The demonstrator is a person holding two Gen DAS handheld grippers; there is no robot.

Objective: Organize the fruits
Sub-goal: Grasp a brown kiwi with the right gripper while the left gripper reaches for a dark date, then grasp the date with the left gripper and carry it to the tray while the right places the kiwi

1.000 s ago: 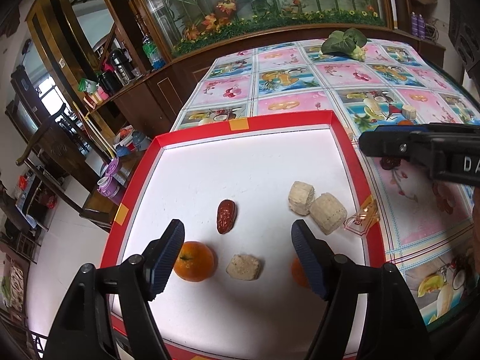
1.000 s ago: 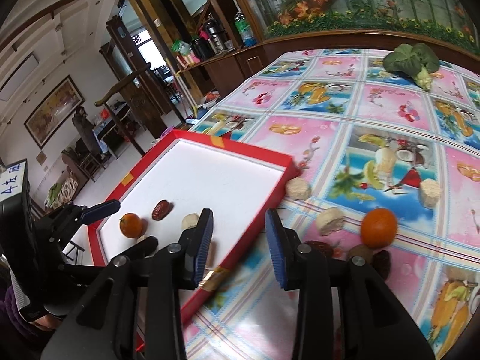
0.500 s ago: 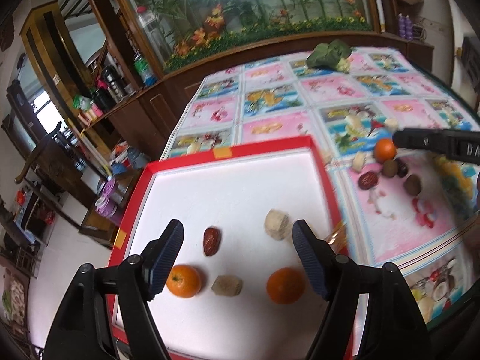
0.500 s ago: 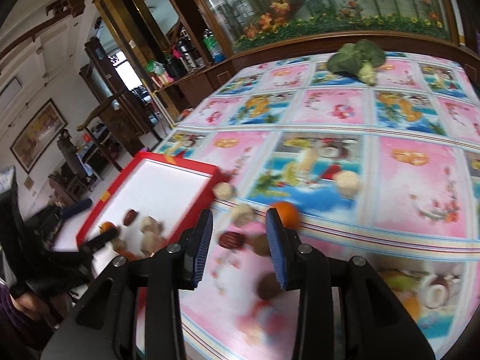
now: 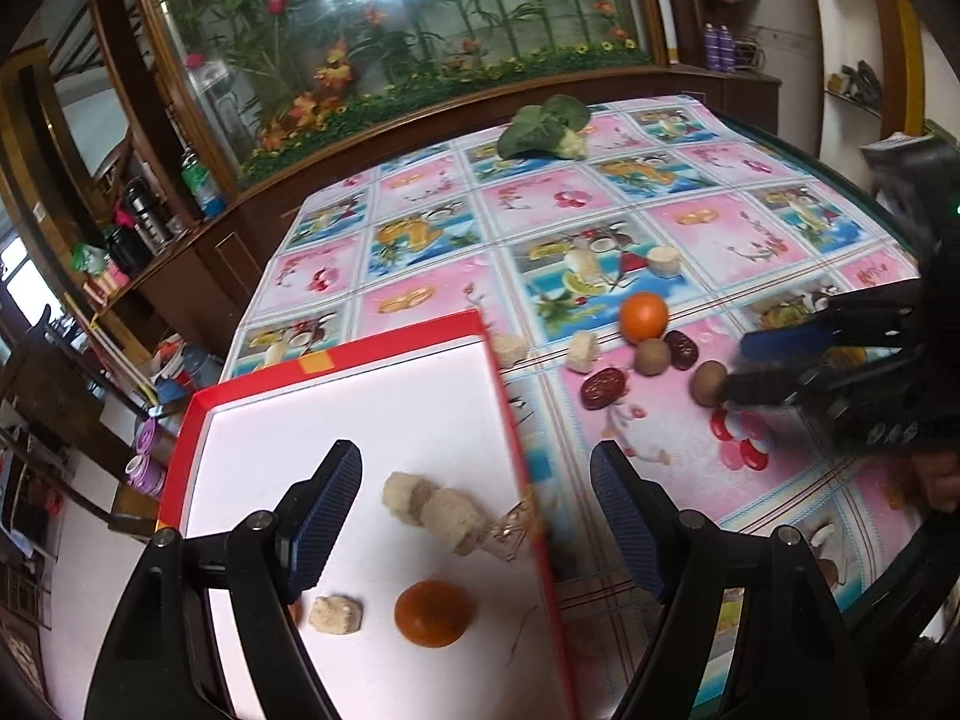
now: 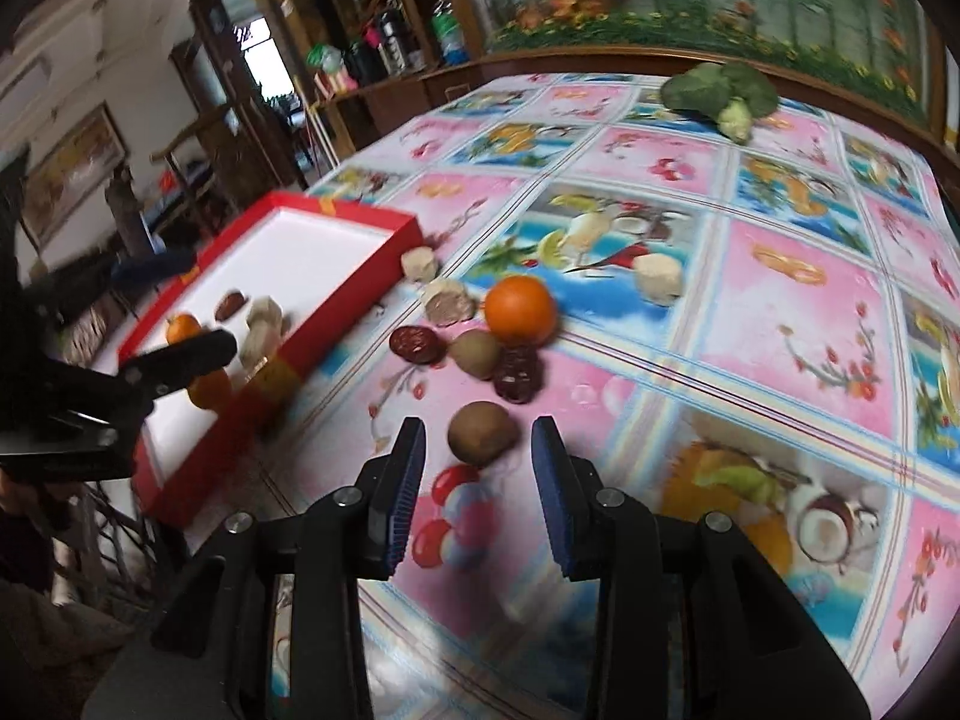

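Since half a second ago, my right gripper (image 6: 479, 483) has swung down over the loose fruit; its jaws stand spread, with a kiwi (image 6: 483, 433) just ahead between the tips (not touching). My left gripper (image 5: 477, 513) hangs spread over the red tray (image 5: 507, 414), above an orange (image 5: 433, 612) lying inside

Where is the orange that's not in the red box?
The orange sits on the flowery tablecloth, right of the red box in the right wrist view, with a kiwi and a red date just in front.
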